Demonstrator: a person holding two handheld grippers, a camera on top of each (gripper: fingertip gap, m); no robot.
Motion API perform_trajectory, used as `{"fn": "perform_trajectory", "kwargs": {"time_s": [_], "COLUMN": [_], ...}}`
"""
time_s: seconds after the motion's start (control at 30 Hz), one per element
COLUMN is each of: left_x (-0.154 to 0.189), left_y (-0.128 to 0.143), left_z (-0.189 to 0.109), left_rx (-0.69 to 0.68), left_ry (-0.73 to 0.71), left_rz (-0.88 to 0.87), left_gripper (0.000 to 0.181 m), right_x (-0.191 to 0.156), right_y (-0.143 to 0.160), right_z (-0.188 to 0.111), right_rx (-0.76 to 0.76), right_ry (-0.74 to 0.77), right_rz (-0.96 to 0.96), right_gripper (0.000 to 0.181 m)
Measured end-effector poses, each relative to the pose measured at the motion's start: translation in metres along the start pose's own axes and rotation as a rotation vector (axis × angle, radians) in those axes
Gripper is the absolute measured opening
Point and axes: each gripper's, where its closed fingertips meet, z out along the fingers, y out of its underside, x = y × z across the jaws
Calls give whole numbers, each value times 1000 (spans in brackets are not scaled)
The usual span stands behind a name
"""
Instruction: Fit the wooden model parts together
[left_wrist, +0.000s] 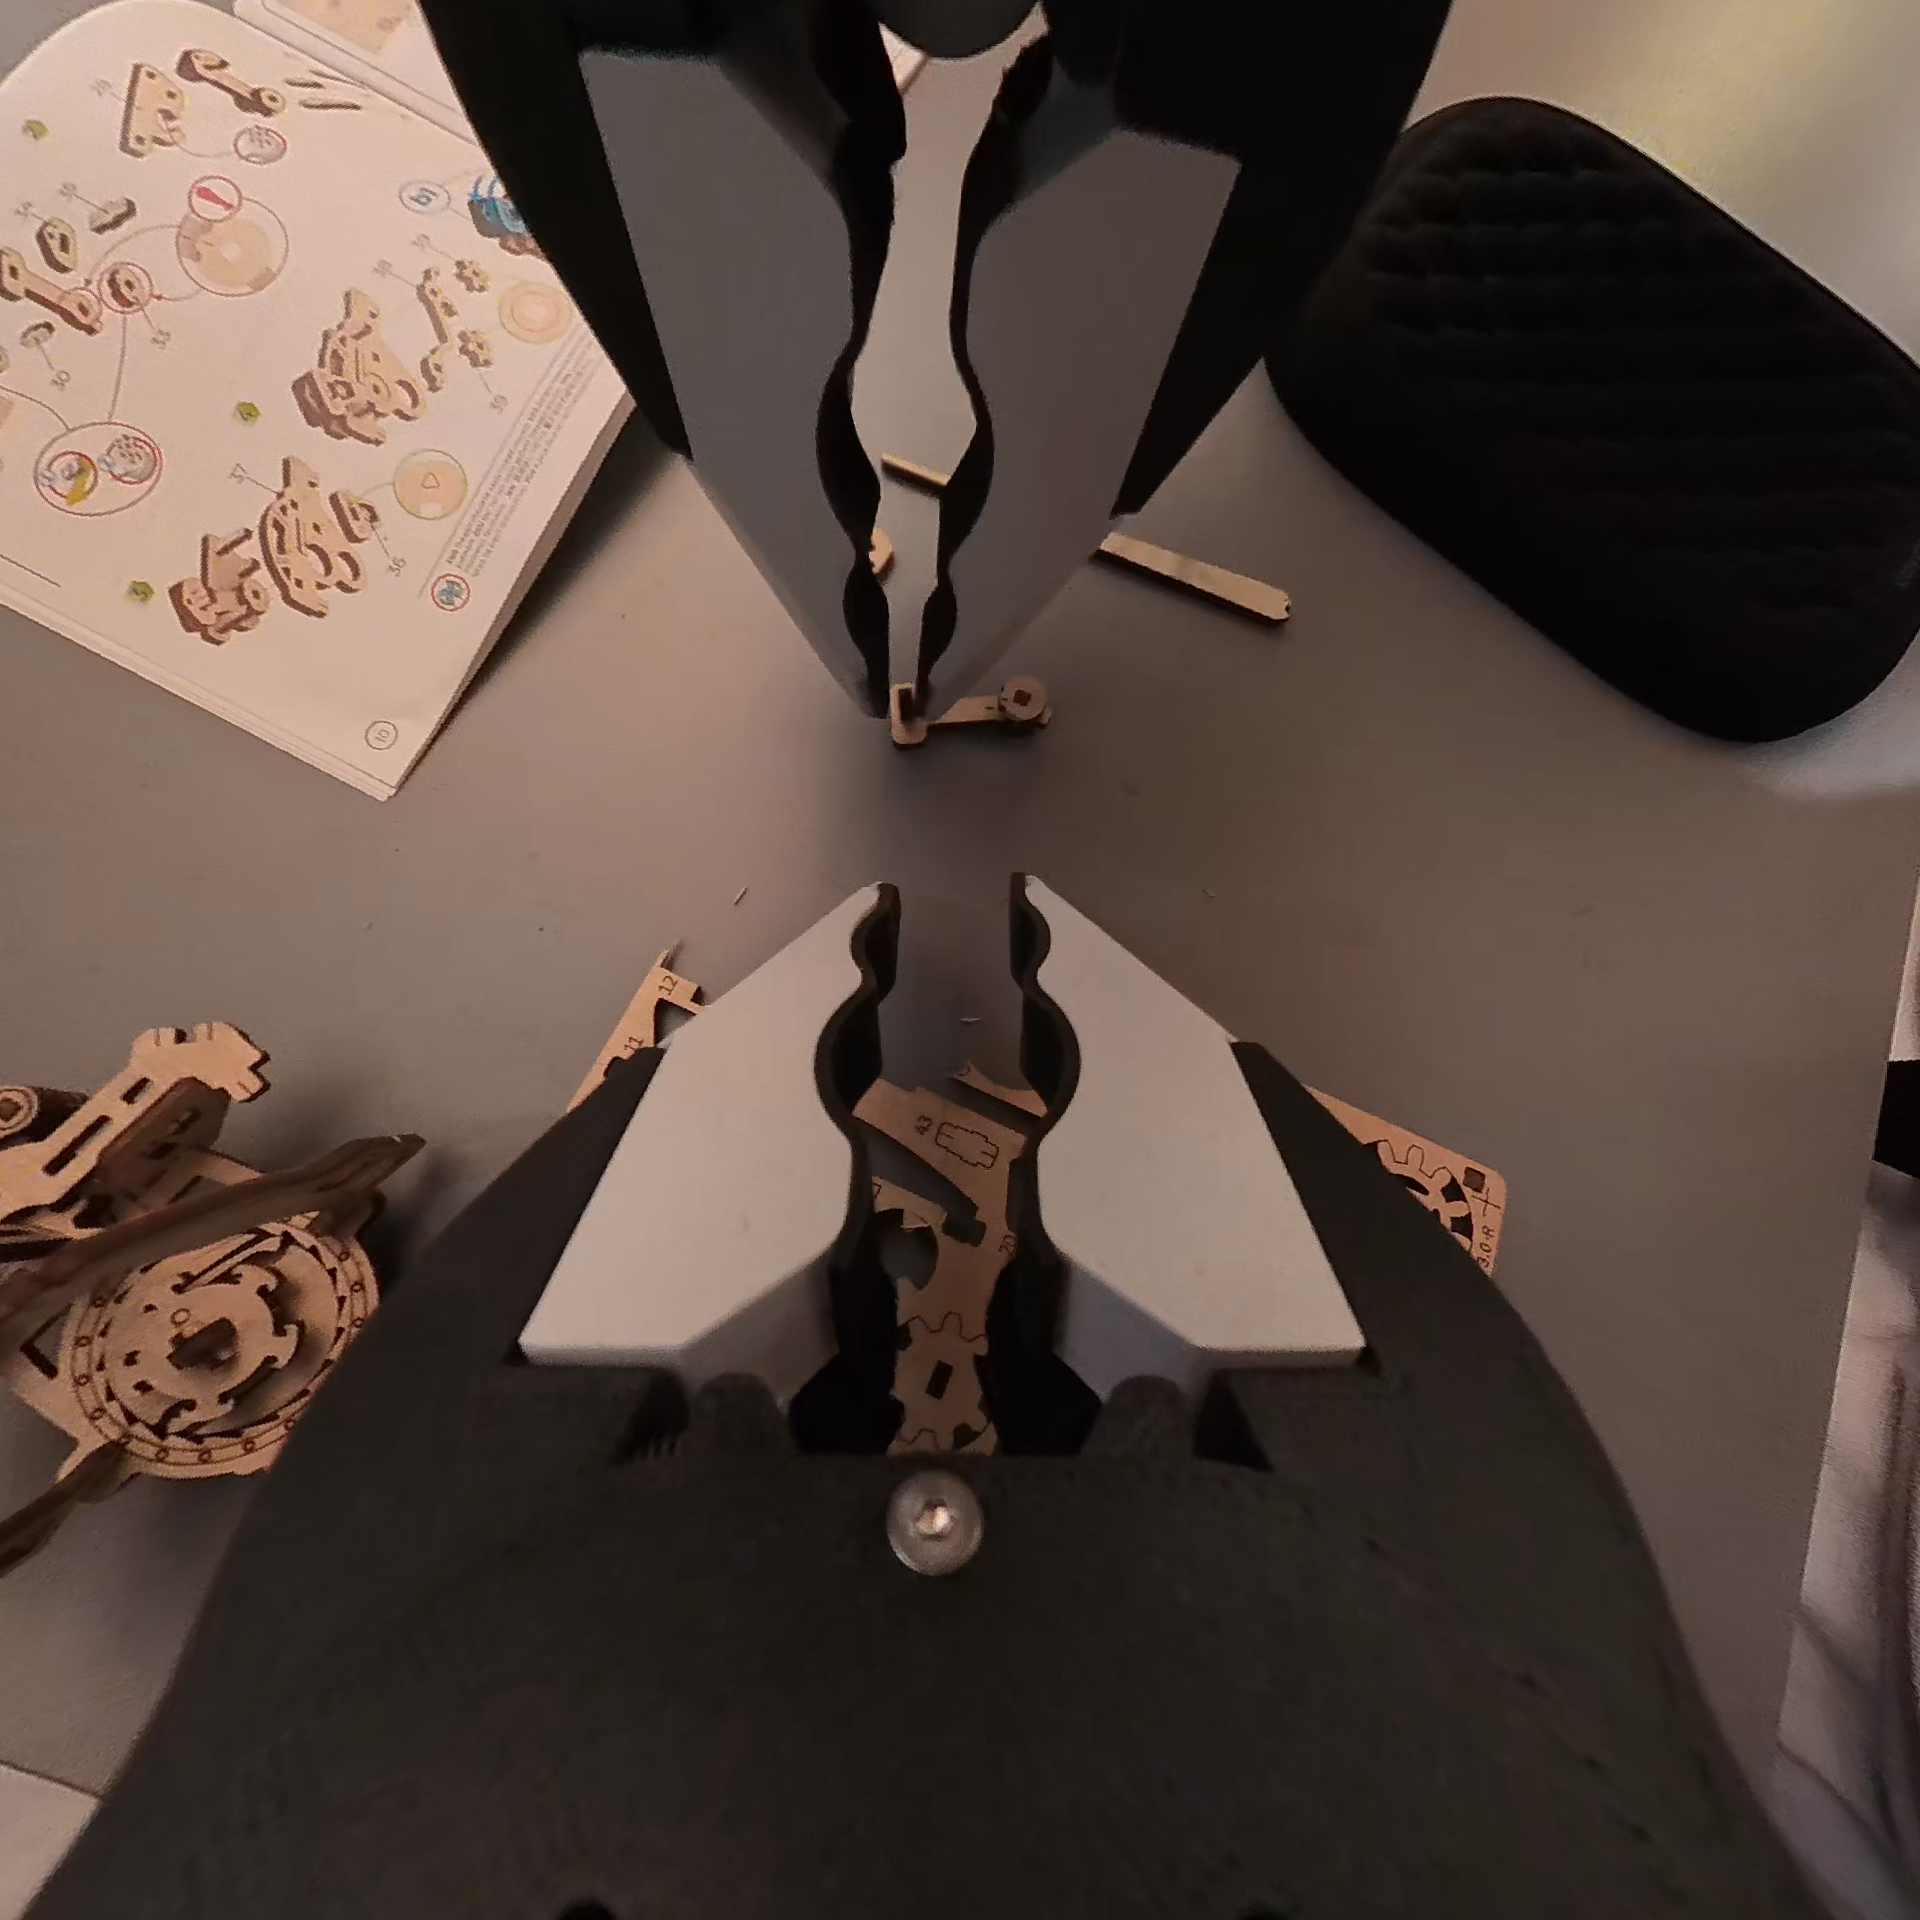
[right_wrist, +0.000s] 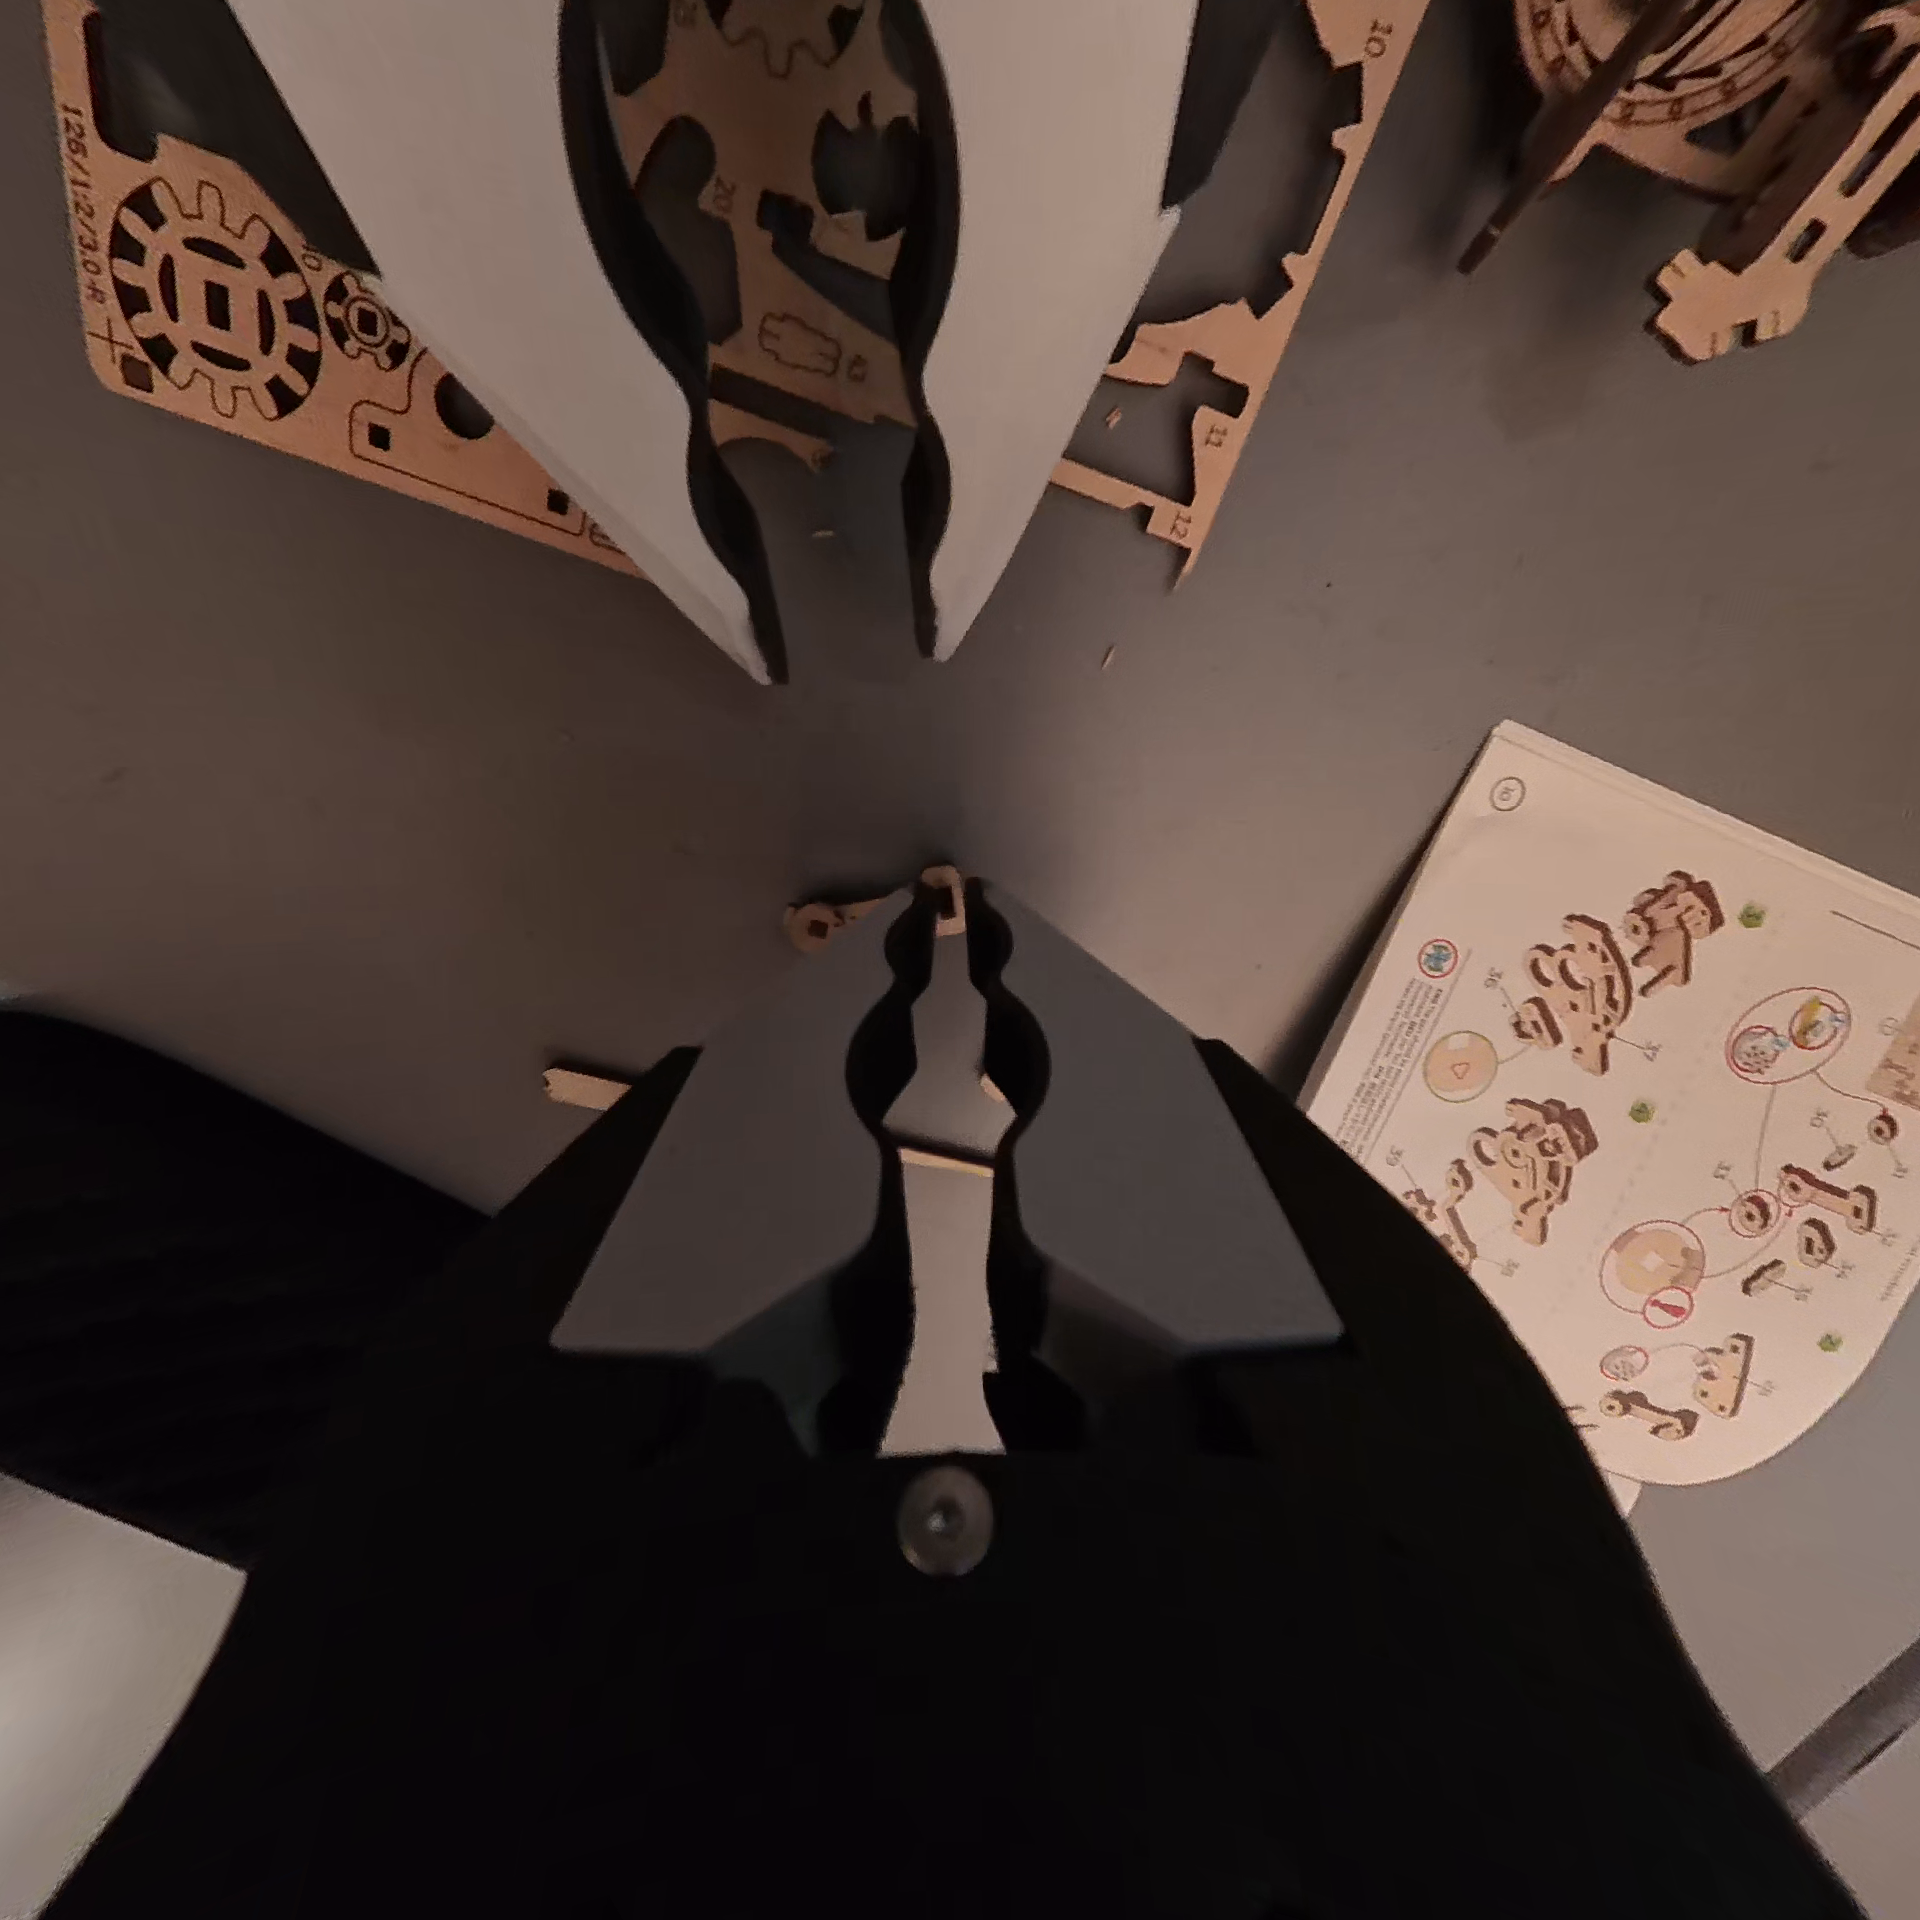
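**Wooden bits on a grey table, two grippers face to face**

Wood is the stuff of nearly all the small things on this grey table (left_wrist: 1351, 935). The two grippers point at each other across a bare patch of it.

The right gripper (right_wrist: 940, 899) has its tips nearly closed. They pinch a small square wooden block (right_wrist: 943, 896) right at the very end. That block sits low, at the table top, but whether it touches the table cannot be told. Just beside it lies a small flat wooden arm (right_wrist: 821, 923) with a round end and a square hole. The two pieces touch or nearly touch; which one is hard to tell. In the left wrist view the same block (left_wrist: 906, 717) and arm (left_wrist: 997, 712) show at the tips of the right gripper (left_wrist: 904, 698), in the middle of the table.

The left gripper (left_wrist: 948, 896) is partly open and holds nothing. Its tips hang over bare table, near to the block but apart from it. Under it lies a flat wooden sheet (left_wrist: 1434, 1174) with gears and shapes cut in it.

A half-built wooden model (left_wrist: 177, 1268) with a round wheel stands at the near left. An open instruction booklet (left_wrist: 260, 416) with drawings lies at the far left. A black padded case (left_wrist: 1600, 416) sits at the far right. A long thin wooden stick (left_wrist: 1195, 577) lies near it.
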Motion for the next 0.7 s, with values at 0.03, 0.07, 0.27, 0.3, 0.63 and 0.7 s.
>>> {"fn": "perform_trajectory", "kwargs": {"time_s": [0.03,0.07,0.27,0.3,0.63,0.7], "left_x": [0,0,1,1,2,2], "left_y": [0,0,0,0,2,2], "left_z": [0,0,0,0,4,4], "left_rx": [0,0,-2,-1,-10,-9], "left_ry": [1,0,4,5,10,10], "left_rz": [-1,-1,0,0,-2,-3], "left_gripper": [19,19,19,19,19,19], "right_x": [0,0,-3,-3,-5,-5], "right_y": [1,1,7,7,11,11], "right_z": [1,1,-1,-1,-3,-3], "right_rx": [-4,-1,83,133,417,452], "right_ry": [1,0,-10,-4,13,14], "right_rz": [1,0,-8,-7,61,66], "right_gripper": [2,2,2,2,2,2]}}
